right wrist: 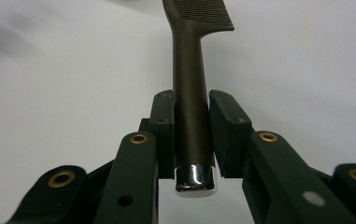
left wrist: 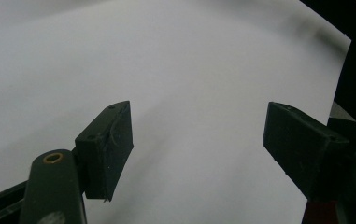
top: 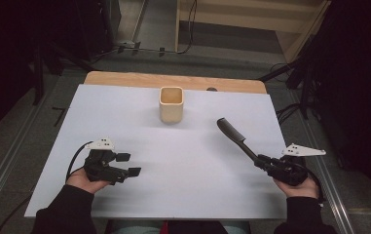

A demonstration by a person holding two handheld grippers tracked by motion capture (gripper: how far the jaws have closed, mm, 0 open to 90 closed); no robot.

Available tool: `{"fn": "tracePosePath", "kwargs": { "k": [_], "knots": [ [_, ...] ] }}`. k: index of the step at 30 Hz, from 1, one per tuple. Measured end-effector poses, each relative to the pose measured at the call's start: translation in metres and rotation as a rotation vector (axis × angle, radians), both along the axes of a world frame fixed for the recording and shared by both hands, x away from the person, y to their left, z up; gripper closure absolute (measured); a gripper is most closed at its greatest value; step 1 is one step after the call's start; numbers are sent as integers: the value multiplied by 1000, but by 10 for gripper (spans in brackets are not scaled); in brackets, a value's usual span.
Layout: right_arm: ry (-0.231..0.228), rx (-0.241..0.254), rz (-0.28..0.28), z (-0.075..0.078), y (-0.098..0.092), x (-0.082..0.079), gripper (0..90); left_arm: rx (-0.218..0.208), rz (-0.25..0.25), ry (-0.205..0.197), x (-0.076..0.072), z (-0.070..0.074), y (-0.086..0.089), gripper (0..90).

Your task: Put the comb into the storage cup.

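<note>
Square pale wooden cup stands upright at table centre-back; its inside looks empty, though the bottom is shadowed. Right gripper is clenched on the dark long-handled comb's handle, comb raised toward the cup, teeth end cut off in the right gripper view. Left gripper is released over the white tabletop.
</note>
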State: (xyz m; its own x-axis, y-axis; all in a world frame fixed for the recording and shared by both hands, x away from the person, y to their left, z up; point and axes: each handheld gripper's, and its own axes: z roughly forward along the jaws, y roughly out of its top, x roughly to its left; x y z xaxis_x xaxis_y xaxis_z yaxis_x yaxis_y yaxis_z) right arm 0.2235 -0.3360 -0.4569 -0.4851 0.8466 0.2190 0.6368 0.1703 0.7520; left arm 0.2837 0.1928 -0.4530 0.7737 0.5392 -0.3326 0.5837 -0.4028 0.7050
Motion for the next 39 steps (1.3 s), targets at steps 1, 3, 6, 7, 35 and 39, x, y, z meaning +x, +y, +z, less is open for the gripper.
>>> {"fn": "tracePosePath", "kwargs": {
  "k": [1, 3, 6, 7, 35, 39],
  "knots": [
    [-1, 4, -3, 1, 2, 0, 704, 4, -7, 0, -1, 1, -1, 248],
    [6, 10, -13, 4, 6, 0, 703, 8, -17, 1, -2, 2, -5, 248],
    [-11, 21, -23, 8, 11, -2, 703, 7, -27, 9, -1, 3, -12, 248],
    [-17, 23, -29, 9, 13, -2, 703, 4, -31, 15, -1, 4, -14, 248],
    [6, -37, -202, 25, 68, 10, 703, -57, 30, 61, 34, 32, -58, 245],
    [-3, -30, -225, 27, 75, 13, 703, -60, 20, 72, 39, 35, -67, 233]
  ]
}}
